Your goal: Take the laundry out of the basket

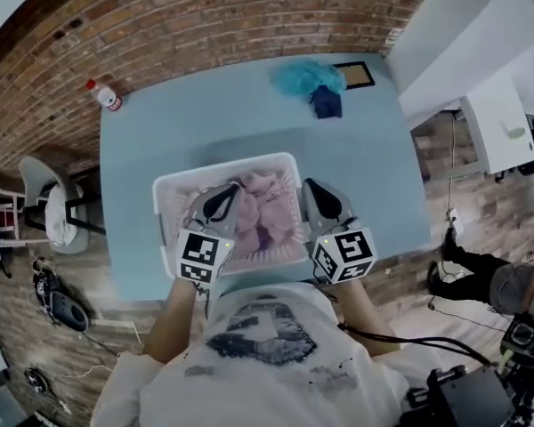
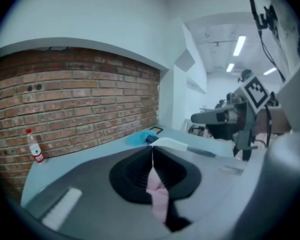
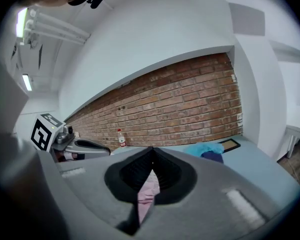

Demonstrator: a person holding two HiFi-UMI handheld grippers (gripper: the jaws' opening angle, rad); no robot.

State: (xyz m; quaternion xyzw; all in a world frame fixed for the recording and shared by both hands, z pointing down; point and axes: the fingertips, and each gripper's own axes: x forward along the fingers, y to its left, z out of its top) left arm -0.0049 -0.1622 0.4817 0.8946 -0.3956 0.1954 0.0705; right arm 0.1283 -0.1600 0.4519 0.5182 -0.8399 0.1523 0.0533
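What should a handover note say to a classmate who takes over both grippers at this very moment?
Left gripper: shut on pink laundry, over the basket.
Right gripper: also shut on pink laundry, at the basket's right side. I cannot tell whether it is the same piece.
Things: the basket sits at the near edge of the table with pink laundry inside. A light blue cloth and a dark blue cloth lie at the far end.
Done: both grips taken.
Left: lift the pink laundry out onto the table.
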